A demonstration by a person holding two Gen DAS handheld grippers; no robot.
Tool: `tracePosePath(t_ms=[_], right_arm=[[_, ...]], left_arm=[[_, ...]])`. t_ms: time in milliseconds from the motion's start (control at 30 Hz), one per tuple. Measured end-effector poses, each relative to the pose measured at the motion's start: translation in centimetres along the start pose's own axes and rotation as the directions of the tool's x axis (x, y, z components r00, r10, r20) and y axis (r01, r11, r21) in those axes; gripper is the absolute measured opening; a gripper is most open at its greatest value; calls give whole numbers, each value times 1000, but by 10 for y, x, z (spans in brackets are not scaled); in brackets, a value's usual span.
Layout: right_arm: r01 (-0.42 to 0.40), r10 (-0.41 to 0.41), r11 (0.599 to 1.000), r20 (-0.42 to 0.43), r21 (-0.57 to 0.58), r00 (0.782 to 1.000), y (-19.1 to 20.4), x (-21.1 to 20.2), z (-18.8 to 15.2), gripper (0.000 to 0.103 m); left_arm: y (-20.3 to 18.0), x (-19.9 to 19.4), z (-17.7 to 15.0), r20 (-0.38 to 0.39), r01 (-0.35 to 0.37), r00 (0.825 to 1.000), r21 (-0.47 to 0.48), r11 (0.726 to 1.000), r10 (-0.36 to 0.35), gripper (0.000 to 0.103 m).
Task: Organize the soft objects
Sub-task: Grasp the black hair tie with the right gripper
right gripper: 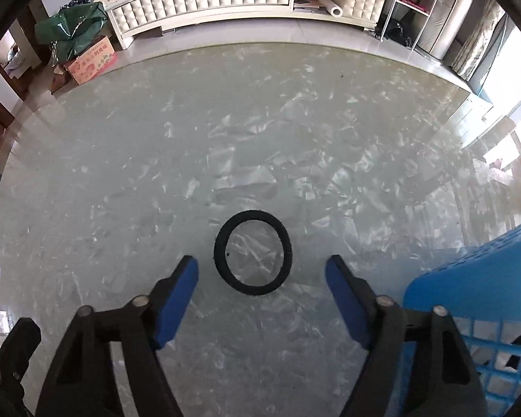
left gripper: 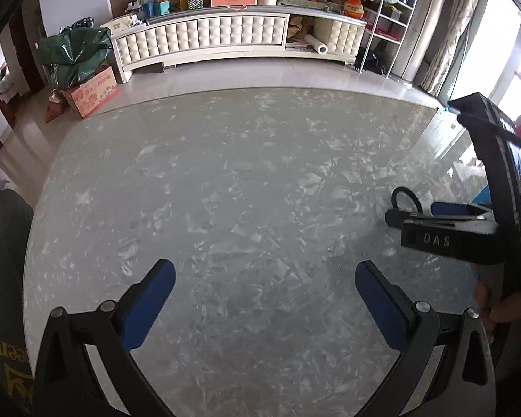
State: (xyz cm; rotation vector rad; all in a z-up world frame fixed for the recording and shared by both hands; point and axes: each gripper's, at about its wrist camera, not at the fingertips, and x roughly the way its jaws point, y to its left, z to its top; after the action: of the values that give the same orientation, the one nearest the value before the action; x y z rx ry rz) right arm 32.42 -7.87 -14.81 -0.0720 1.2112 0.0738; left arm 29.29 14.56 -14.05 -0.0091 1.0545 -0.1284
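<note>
Right claw point(right gripper: 262, 271): fingers apart, blue pads facing each other, nothing pressed between them; it points steeply down at the tabletop.
Black ring point(right gripper: 252, 253): a soft black band lying flat on the tabletop, just ahead of the right claw's tips and roughly centred in the gap, touching neither pad.
Left claw point(left gripper: 265, 279): fingers spread wide, nothing between them, only bare surface below.
Right claw seen from the left wrist point(left gripper: 416, 217): at the right edge, a black body with lettering on it, and a loop of the black ring showing beside its tips.
Tabletop point(right gripper: 156, 173): glossy pale grey-green with a marbled, flecked pattern.
Blue basket point(right gripper: 475, 278): plastic lattice walls, standing just right of the right claw; its contents are too hidden to tell.
Background: a cream tufted cabinet point(left gripper: 225, 38) along the far wall, a cardboard box point(left gripper: 93, 95) on the floor.
</note>
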Motion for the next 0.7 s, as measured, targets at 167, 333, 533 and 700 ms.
tracePosePath(t_ms=[167,333,533,700], right_arm=[[-13,14,999,37,-30,999,11,-1,1,42],[-30,33,998,46,-62,998,18,1,-1,11],[-51,54,996,38,-68,998,19,-12,-15,9],[-84,89,993,57,-87,994,21,-39,-25,9]], left_arm=[[2,1,-1,-11,1,1000,1,1000,-1,103],[4,-2,0,-11,11,1000,5,1000,-11,103],[-1,-17,-1,23,29,999,30,999,-30,103],[-5,-25,-2,24,35,999,43,998,-36,103]])
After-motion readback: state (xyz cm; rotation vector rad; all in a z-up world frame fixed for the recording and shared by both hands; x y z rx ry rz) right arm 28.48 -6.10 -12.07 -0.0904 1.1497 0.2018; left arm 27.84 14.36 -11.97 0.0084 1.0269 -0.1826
